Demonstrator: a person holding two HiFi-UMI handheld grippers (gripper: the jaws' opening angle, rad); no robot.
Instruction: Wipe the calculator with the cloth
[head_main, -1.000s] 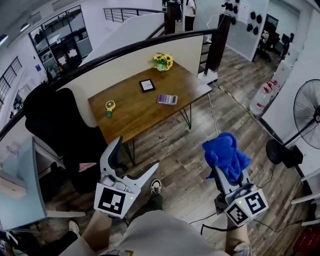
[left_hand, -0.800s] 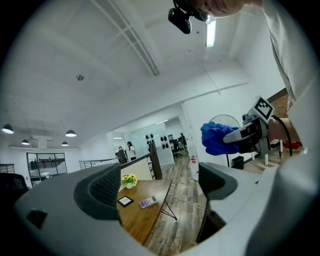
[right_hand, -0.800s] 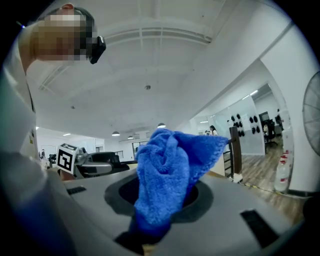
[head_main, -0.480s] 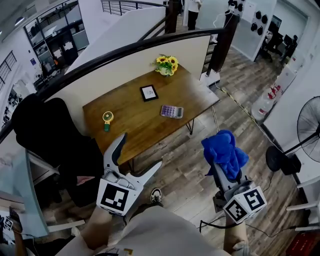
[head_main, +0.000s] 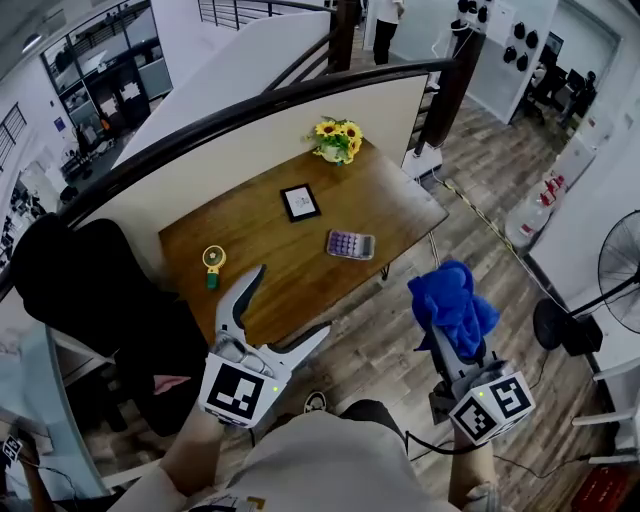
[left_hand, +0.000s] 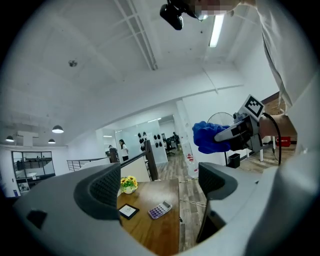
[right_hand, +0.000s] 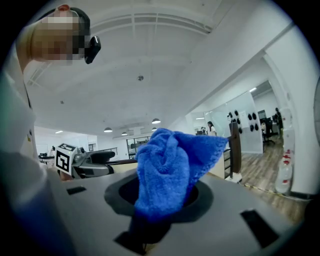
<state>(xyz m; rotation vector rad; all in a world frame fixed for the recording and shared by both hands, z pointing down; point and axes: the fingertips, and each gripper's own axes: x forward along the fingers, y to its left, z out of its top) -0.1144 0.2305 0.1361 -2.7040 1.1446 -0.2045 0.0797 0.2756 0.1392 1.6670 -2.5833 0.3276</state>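
A small lilac calculator (head_main: 350, 244) lies near the right front edge of the wooden table (head_main: 260, 250); it also shows between my left jaws, the calculator (left_hand: 159, 210) far off. My left gripper (head_main: 288, 308) is open and empty, held in the air short of the table's front edge. My right gripper (head_main: 445, 325) is shut on a bunched blue cloth (head_main: 452, 306), out over the floor to the right of the table. In the right gripper view the cloth (right_hand: 172, 172) fills the space between the jaws.
On the table stand a pot of sunflowers (head_main: 337, 140), a small framed picture (head_main: 300, 202) and a yellow-green handheld fan (head_main: 212, 262). A black office chair (head_main: 100, 300) sits left of the table. A railing (head_main: 250, 105) backs the table; a floor fan (head_main: 620, 285) stands at the right.
The table and calculator have come nearer and lower in the head view as the person steps toward them. Both grippers keep their states, the right still holding the cloth.
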